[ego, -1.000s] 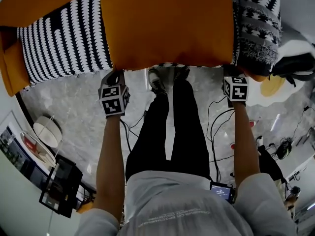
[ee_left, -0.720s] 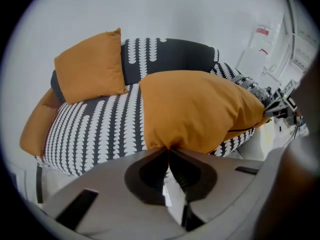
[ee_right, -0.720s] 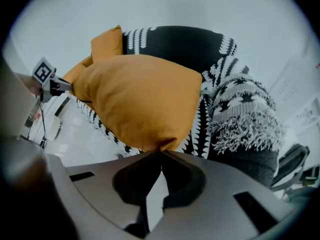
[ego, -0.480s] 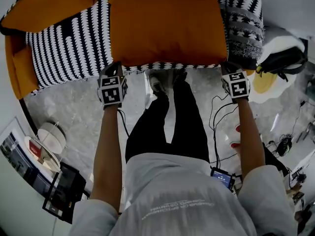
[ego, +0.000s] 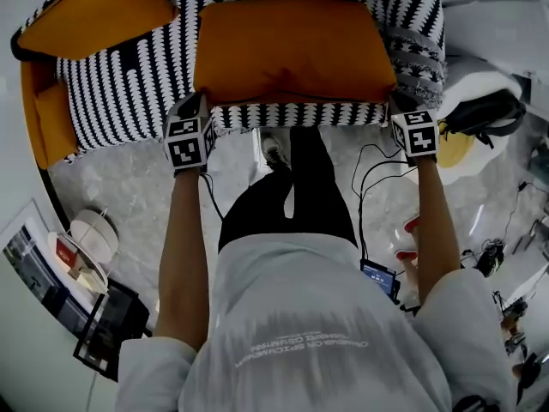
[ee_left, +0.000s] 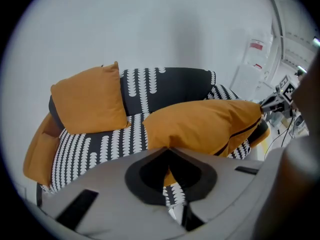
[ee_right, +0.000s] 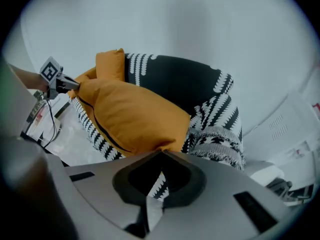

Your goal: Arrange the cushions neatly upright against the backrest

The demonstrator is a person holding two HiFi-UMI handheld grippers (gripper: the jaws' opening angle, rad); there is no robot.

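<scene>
Sofa: the black and white patterned cloth sofa (ego: 120, 93) carries everything.
Big cushion, place: the long orange cloth cushion (ego: 292, 50) hangs over the right half of the seat. Its near side runs along the front edge. It is not up against the backrest yet.
Big cushion, feel: I think it is light, soft and floppy. It sags in the middle, so it could droop or twist.
Big cushion, hold: its two near corners seem best, one for each claw, because the cloth bunches there.
Big cushion, look: plain orange and puffy, with a dark seam line along its side.
Other cushions: a square orange cloth cushion (ego: 94, 11) stands at the back left corner. A grey and black patterned cushion (ego: 416, 58) sits at the right end.
My left claw (ego: 196, 103): pinched tight on the near left corner.
My right claw (ego: 399, 106): pinched tight on the near right corner.
</scene>
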